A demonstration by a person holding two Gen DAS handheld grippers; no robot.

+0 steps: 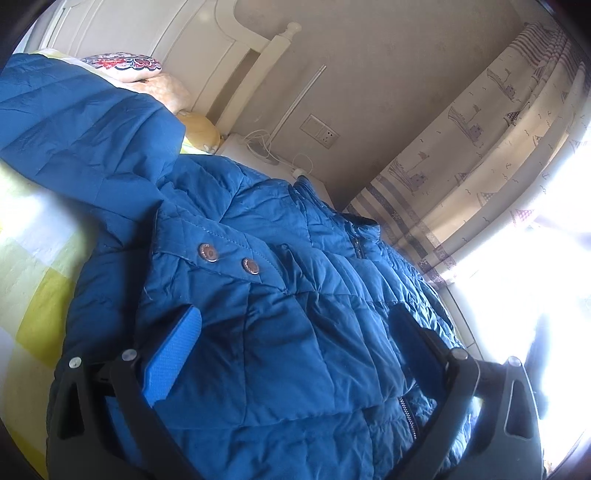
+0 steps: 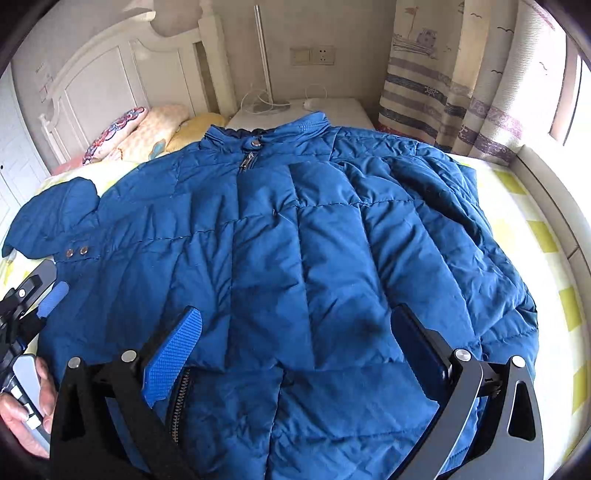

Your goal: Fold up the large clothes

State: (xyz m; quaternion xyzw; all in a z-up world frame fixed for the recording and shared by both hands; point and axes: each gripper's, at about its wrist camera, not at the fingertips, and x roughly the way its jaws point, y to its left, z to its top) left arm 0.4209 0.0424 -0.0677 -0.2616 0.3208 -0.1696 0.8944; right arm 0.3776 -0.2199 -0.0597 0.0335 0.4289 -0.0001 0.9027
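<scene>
The jacket (image 2: pixel 295 240) is deep blue, quilted in stitched panels, with two coppery snaps (image 1: pixel 229 259) on a flap and a dark metal zip (image 2: pixel 246 160). Under it the sheet (image 2: pixel 532 229) is checked in yellow-green and white. One pillow (image 2: pixel 114 133) carries a red, blue and white floral print; the next (image 2: pixel 162 129) is peach, another (image 2: pixel 199 129) yellow. The headboard (image 2: pixel 110 81) is white, the wall (image 2: pixel 351 29) beige. The curtain (image 2: pixel 443 74) is cream with grey-purple stripes and drawn boats. Each gripper (image 2: pixel 295 328) (image 1: pixel 295 328) is black with blue textured pads (image 2: pixel 173 354).
</scene>
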